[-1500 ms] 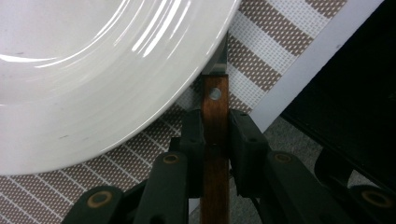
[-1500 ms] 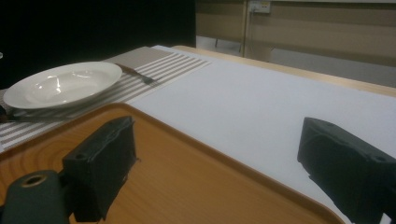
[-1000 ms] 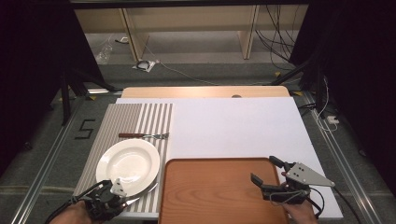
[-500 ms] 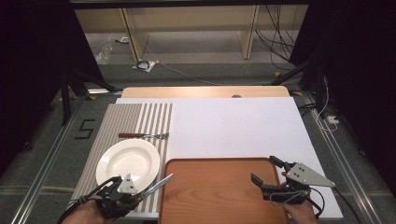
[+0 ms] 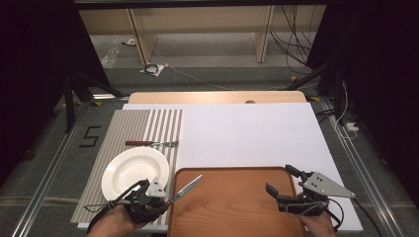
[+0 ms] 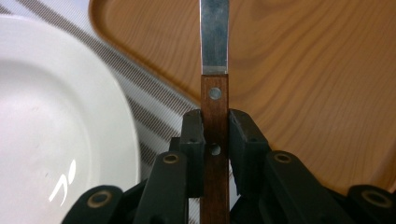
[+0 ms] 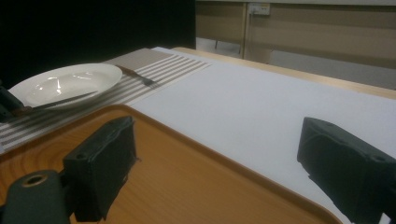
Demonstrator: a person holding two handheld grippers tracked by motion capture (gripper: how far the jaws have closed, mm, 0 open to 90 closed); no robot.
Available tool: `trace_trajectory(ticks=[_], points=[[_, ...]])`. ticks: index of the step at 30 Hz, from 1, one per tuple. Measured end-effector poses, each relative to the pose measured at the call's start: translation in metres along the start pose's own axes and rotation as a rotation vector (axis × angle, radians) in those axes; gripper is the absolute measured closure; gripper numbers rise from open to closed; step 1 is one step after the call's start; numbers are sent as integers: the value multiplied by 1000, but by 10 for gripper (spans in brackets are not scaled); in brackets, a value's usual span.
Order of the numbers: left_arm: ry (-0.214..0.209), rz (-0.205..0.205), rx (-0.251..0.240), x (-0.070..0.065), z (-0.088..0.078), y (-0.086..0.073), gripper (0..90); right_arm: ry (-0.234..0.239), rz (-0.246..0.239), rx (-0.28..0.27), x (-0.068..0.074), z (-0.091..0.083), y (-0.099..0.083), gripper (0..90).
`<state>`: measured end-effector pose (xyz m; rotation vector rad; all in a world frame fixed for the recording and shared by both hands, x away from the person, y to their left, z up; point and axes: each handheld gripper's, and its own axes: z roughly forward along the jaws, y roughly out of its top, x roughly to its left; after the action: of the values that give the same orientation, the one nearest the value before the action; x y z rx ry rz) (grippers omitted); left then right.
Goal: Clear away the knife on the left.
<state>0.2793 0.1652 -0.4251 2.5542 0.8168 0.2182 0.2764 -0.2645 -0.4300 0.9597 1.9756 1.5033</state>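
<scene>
A knife (image 6: pixel 215 46) with a brown wooden handle and a steel blade is clamped between the jaws of my left gripper (image 6: pixel 215 126). In the high view that left gripper (image 5: pixel 165 197) sits at the table's front left, beside the white plate (image 5: pixel 133 170). The knife's blade (image 5: pixel 188 187) reaches up and right over the left rim of the wooden tray (image 5: pixel 232 202). My right gripper (image 5: pixel 280 178) hovers over the tray's right part. Its jaws stand wide open with nothing between them, as the right gripper view shows (image 7: pixel 219 149).
A fork (image 5: pixel 150 143) with a brown handle lies on the grey striped placemat (image 5: pixel 133 128) beyond the plate. A white sheet (image 5: pixel 247 133) covers the table behind the tray. The table's front edge is close under both hands.
My left gripper has moved to the right along the plate's near side with the knife, so the blade now hangs over the tray's left rim. The right gripper has stayed put.
</scene>
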Motion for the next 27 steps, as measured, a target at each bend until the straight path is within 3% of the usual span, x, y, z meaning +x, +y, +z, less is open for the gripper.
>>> trace_trajectory(ticks=[8, 13, 27], points=[[-48, 46, -25, -17, 12, 24, 765, 0, -3, -2, 0, 0, 0, 124], [-82, 70, -13, -29, 22, 36, 765, -2, 2, -3, 0, -1, 0, 124], [-142, 80, 27, -49, 38, 46, 765, -2, -5, -4, 0, -1, 1, 125]])
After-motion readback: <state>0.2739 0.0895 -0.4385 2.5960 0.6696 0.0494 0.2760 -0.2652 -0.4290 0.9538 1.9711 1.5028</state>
